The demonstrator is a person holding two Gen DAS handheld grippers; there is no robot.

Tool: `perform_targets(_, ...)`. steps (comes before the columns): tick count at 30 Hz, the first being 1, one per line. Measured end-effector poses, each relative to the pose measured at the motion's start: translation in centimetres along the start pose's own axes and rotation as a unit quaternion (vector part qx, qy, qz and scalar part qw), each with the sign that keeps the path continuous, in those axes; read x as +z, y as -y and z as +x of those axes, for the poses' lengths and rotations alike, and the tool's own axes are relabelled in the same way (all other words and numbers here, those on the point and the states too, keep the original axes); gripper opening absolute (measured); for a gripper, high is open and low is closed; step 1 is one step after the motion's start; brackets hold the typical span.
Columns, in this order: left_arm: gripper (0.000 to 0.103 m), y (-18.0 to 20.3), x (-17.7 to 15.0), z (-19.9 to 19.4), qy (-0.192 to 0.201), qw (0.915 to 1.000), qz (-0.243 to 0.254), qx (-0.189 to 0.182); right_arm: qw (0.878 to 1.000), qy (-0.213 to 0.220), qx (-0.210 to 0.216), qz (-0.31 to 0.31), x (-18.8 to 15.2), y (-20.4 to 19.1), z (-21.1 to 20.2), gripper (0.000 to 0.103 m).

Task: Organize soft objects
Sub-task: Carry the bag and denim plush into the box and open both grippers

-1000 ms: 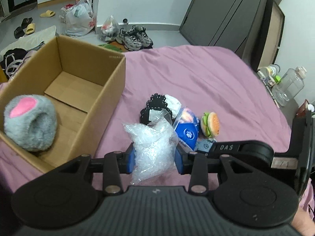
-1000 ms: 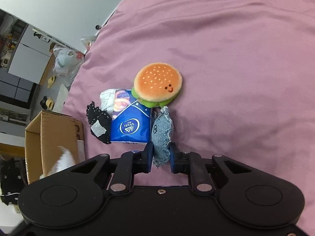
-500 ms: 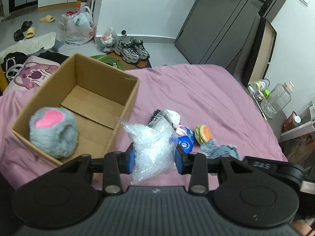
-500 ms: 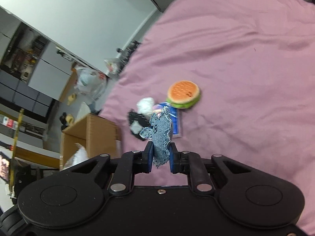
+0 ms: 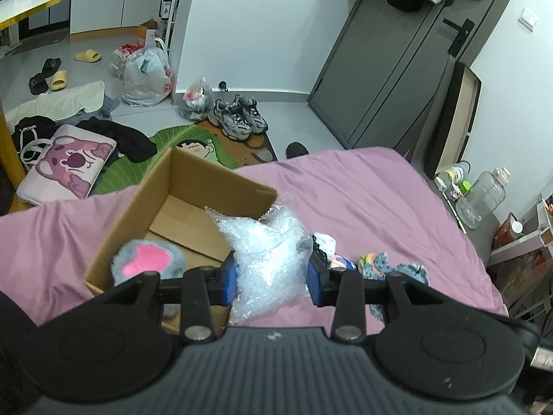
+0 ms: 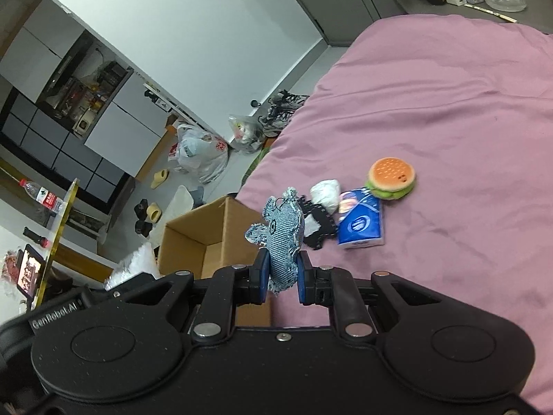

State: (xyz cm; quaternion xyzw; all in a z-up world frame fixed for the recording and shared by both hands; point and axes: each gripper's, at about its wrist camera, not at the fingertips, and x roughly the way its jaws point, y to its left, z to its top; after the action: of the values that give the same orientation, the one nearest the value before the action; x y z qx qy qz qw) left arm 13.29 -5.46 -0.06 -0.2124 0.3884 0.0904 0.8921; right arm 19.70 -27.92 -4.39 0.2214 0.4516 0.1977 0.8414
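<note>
Left fingers [image 5: 273,278] clenched on bubble-wrap bag [image 5: 268,252]; cardboard box [image 5: 193,204] at eleven o'clock, nearer than right fingers [image 6: 281,278], gripping denim toy [image 6: 281,242].

Lived-in home bedroom: pink-sheeted bed [image 5: 363,186], sneakers [image 5: 238,121], slippers [image 5: 88,56], clothes hung over door [image 5: 383,65].

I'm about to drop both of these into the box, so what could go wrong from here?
The right gripper pinches only the lower end of the denim toy, so it may slip out short of the cardboard box. The left gripper's plastic bag is crinkly and bulges above the pads; it might catch the box rim.
</note>
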Motion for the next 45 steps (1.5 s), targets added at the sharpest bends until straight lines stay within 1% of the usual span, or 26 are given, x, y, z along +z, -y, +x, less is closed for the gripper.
perform_targets(7, 0.039, -2.4, 1.0, -0.2, 0.003, 0.9999, -0.01, -0.007, 1.0, 0.016, 0.018, -0.017, -0.9, -2.5, 0.1, 0.016)
perform_targets(14, 0.039, -5.0, 1.5, -0.1, 0.005, 0.9998, -0.018, -0.011, 0.999, 0.015, 0.028, -0.023, -2.7, -4.7, 1.2, 0.016)
perform_targets(19, 0.039, -7.0, 2.0, 0.5, 0.004, 0.9995, -0.029, -0.012, 0.999, 0.007, 0.033, -0.039, -3.3, -6.4, 2.0, 0.016)
perform_targets(24, 0.039, -8.4, 2.2, 1.5, -0.009, 0.9992, -0.037, -0.015, 0.998, -0.007, 0.037, -0.053, -3.7, -7.7, 2.9, 0.016)
perform_targets(29, 0.039, -9.2, 2.2, 2.5, -0.022, 0.9985, -0.046, -0.022, 0.996, -0.027, 0.032, -0.074, -4.2, -8.8, 4.2, 0.017)
perform_targets(32, 0.039, -9.4, 2.1, 3.3, -0.029, 0.998, -0.05, -0.026, 0.996, -0.043, 0.03, -0.076, -4.5, -9.0, 5.0, 0.017)
perform_targets(35, 0.039, -9.5, 2.1, 4.2, -0.038, 0.9974, -0.054, -0.029, 0.994, -0.064, 0.023, -0.083, -4.9, -9.4, 6.0, 0.022)
perform_targets(37, 0.039, -9.5, 2.0, 4.8, -0.047, 0.9968, -0.056, -0.033, 0.993, -0.085, 0.016, -0.079, -5.0, -9.4, 6.7, 0.038)
perform_targets(38, 0.039, -9.5, 2.0, 5.1, -0.052, 0.9963, -0.058, -0.036, 0.993, -0.085, 0.01, -0.077, -5.0, -9.4, 6.6, 0.054)
perform_targets(39, 0.039, -9.4, 2.0, 5.4, -0.056, 0.9961, -0.058, -0.038, 0.994, -0.081, 0.005, -0.078, -5.0, -9.4, 6.5, 0.061)
perform_targets(43, 0.039, -9.0, 1.7, 6.4, -0.067, 0.9957, -0.051, -0.038, 0.995, -0.073, 0.004, -0.071, -4.5, -9.4, 5.9, 0.062)
perform_targets(45, 0.039, -8.9, 1.6, 6.8, -0.076, 0.995, -0.051, -0.039, 0.995, -0.072, -0.004, -0.07, -4.3, -9.3, 5.8, 0.066)
